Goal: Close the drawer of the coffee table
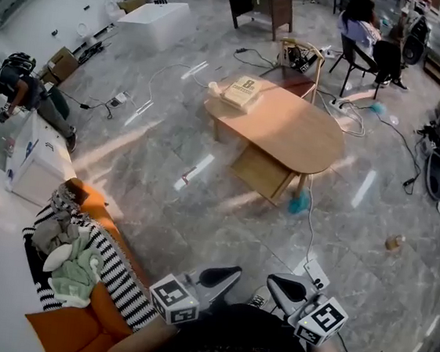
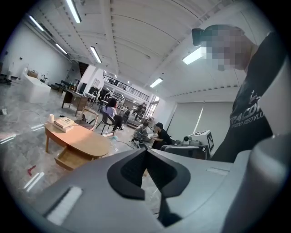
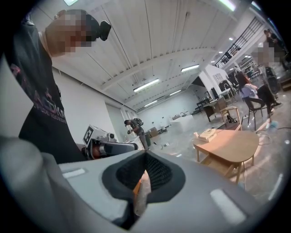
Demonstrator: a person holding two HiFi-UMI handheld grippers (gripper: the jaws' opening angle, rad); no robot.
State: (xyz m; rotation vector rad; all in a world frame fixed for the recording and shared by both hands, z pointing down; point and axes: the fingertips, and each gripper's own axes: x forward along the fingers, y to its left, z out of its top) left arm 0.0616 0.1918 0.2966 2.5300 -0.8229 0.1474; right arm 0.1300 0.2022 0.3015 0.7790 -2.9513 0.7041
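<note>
under the oval light-wood coffee table its boxy drawer sits pulled out, while the left gripper and right gripper have jaws clenched, empty.

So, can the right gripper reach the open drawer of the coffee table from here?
Probably not yet. The right gripper is shut near the person's body, while the drawer stands open under the coffee table, far across the floor. The way looks mostly free; stepping closer should help.

The left claw and right claw sit side by side. Well ahead of them stands the counter, its drawer pulled out beneath, toward them. A box lies on its far end. A sofa bearing clothes is left of the left claw.
</note>
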